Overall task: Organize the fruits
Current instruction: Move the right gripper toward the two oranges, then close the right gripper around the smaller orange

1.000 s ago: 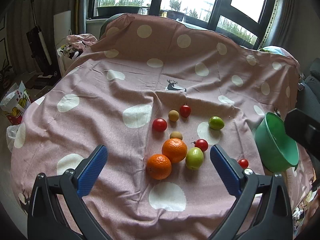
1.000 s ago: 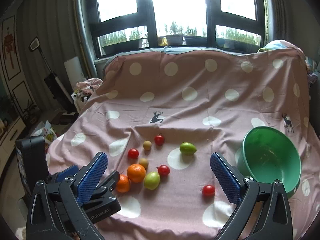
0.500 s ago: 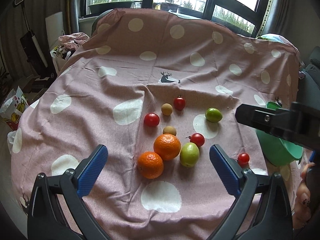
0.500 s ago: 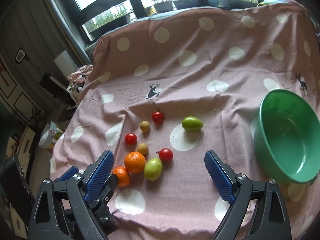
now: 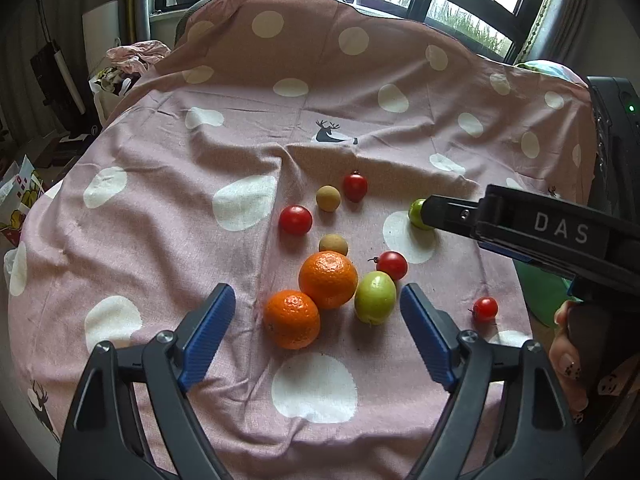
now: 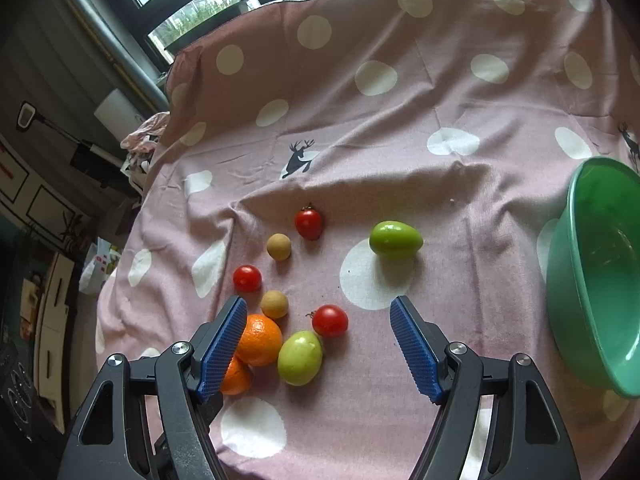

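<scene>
Both grippers' fingers (image 5: 214,328) (image 6: 412,340), just closing, stand apart empty over fruit, green bowl (image 6: 576,280) rightward.

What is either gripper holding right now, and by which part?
Nothing is held. The left gripper and right gripper have just been closing, but their fingers touch no fruit; the oranges lie on the cloth.

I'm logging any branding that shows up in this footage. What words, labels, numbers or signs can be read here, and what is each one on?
"DAS": white letters on the side of the black right gripper's body, seen in the left wrist view.
Printed box on the floor at the left edge: has markings, too small and distorted to read.
The pink cloth carries only deer figures and white dots, no text.
Nothing else is legible.
</scene>
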